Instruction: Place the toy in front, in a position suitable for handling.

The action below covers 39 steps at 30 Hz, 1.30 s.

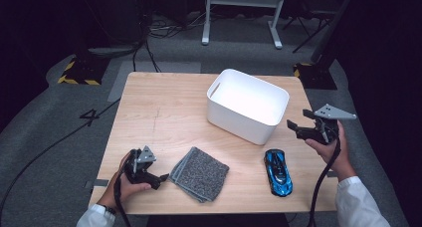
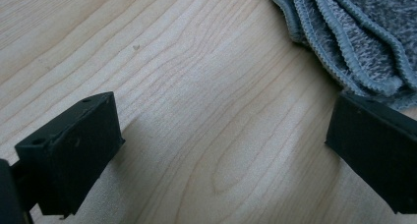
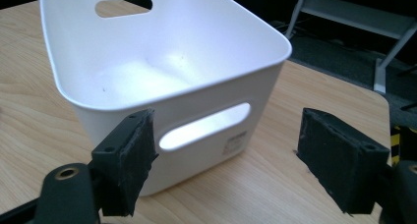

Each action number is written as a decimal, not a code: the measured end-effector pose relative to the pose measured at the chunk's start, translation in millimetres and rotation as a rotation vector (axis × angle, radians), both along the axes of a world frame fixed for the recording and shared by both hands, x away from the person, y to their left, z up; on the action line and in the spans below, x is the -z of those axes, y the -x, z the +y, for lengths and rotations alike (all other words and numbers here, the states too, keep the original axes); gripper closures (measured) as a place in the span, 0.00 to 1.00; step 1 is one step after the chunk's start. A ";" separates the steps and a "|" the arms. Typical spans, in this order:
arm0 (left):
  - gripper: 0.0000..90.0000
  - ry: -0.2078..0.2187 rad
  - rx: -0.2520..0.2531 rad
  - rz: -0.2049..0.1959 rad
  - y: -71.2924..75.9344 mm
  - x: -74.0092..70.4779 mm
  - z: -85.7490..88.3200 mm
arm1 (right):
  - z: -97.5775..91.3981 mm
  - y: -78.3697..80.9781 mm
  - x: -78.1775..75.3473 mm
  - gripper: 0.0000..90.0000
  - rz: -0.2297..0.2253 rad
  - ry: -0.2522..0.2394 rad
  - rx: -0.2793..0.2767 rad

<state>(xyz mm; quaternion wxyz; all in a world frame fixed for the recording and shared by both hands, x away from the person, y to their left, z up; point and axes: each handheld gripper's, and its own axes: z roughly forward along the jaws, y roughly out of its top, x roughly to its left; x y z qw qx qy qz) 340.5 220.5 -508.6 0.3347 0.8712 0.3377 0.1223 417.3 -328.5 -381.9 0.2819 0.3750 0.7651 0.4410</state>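
This looks like a lab or recording studio set up for handling trials. A plain light-wood table (image 1: 164,112) stands alone on grey carpet (image 1: 45,127), with dark surroundings all round. Black cables (image 1: 144,43) trail over the floor at 11 o'clock, yellow-and-black hazard tape (image 1: 77,79) marks a stand base at 10 o'clock, and white frame legs (image 1: 241,18) stand at 12 o'clock.

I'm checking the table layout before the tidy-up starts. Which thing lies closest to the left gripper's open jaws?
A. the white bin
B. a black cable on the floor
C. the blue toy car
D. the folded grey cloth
D: the left gripper rests on the table right beside the folded grey cloth, whose stitched edge shows by one jaw in the left gripper view.
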 end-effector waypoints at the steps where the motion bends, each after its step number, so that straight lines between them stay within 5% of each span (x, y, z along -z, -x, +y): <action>1: 0.00 -0.001 0.000 -0.001 0.0 0.0 0.0 | 0.0 0.0 0.0 0.25 0.000 0.000 0.000; 12: 0.00 -0.001 0.000 -0.001 0.0 0.0 0.0 | 22.6 -9.3 -11.3 0.27 -0.014 0.002 -0.007; 25: 0.00 0.000 0.003 0.000 -0.3 0.0 0.1 | 32.2 -31.7 -2.3 0.27 0.064 0.027 0.073; 39: 0.00 -0.002 0.005 -0.002 -0.6 -0.1 0.2 | 38.6 -42.1 6.6 0.23 0.169 -0.033 0.039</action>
